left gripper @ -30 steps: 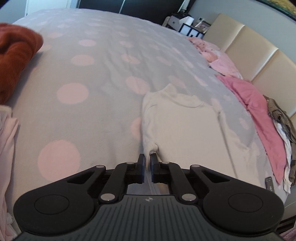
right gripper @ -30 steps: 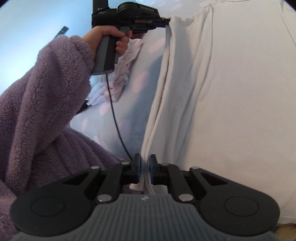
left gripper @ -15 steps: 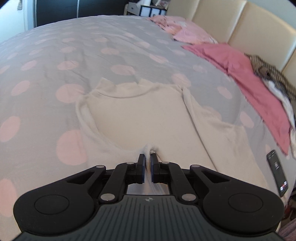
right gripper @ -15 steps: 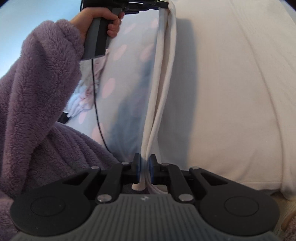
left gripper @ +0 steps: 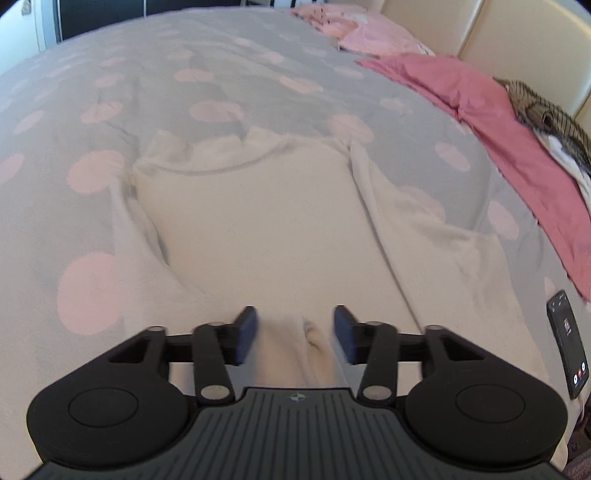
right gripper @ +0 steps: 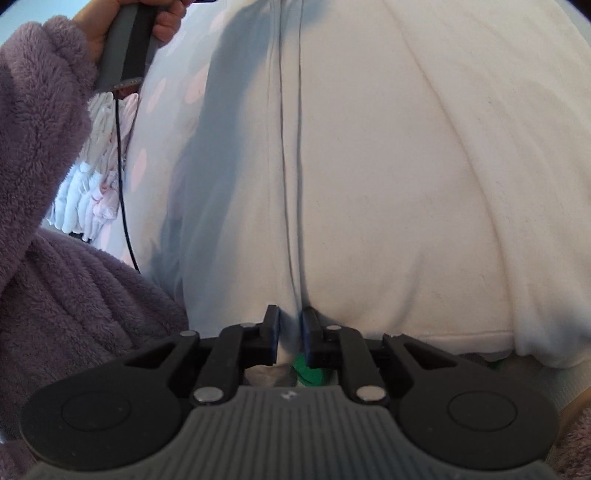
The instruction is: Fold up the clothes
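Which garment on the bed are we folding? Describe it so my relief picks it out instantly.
Start at the grey bedspread with pink dots. On it, directly ahead of the open left gripper, lies the cream top, spread flat. Unlike the pink garments along the headboard side, it is off-white and lies alone mid-bed.

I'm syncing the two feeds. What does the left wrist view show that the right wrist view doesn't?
Only the left wrist view shows the pink garment, a phone near the bed's edge and the left tool open. Only the right wrist view shows the purple sleeve, a hand gripping a handle, and the right tool nearly shut on fabric. Both show the white top on the dotted bedspread.
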The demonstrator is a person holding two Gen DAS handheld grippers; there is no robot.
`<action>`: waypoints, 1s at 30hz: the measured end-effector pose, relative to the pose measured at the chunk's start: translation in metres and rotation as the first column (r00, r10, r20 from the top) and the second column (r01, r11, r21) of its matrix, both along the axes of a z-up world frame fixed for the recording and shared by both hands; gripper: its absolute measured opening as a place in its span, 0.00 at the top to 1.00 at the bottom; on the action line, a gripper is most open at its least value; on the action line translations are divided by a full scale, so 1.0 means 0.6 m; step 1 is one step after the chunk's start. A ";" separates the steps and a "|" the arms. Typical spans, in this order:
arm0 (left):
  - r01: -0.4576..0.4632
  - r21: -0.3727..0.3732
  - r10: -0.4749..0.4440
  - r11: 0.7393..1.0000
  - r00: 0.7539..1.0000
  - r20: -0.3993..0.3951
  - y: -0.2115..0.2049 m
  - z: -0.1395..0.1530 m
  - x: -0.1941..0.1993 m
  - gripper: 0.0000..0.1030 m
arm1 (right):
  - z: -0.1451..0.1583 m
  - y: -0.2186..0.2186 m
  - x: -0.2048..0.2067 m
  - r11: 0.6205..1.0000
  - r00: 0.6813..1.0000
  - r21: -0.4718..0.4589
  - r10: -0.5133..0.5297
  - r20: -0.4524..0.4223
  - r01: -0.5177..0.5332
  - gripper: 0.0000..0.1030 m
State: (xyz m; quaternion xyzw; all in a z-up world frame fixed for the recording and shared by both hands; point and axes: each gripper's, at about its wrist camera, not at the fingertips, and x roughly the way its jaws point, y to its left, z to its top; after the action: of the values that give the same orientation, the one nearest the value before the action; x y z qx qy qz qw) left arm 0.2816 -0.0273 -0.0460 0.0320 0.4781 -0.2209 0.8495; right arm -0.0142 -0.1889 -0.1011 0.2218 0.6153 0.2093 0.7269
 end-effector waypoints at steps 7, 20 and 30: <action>0.001 -0.017 -0.001 1.000 1.000 0.020 0.045 0.045 -0.065 0.52 | 0.050 -0.003 -0.014 0.997 0.980 0.002 0.072 0.188 -0.074 0.76; 0.066 0.011 -0.066 0.998 0.998 -0.001 0.110 0.056 -0.259 0.52 | 0.000 0.001 -0.045 0.987 0.980 -0.033 0.158 0.120 -0.155 0.67; 0.019 -0.031 -0.018 0.999 1.000 0.019 0.144 0.058 -0.371 0.52 | -0.077 0.097 -0.077 0.951 0.926 -0.080 0.308 0.220 -0.297 0.44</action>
State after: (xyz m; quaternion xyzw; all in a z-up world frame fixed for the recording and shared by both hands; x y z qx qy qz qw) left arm 0.0592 0.0590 -0.0111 0.0252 0.4665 -0.2359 0.8521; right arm -0.0607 -0.1306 -0.1473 0.0823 0.5583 0.3293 0.7570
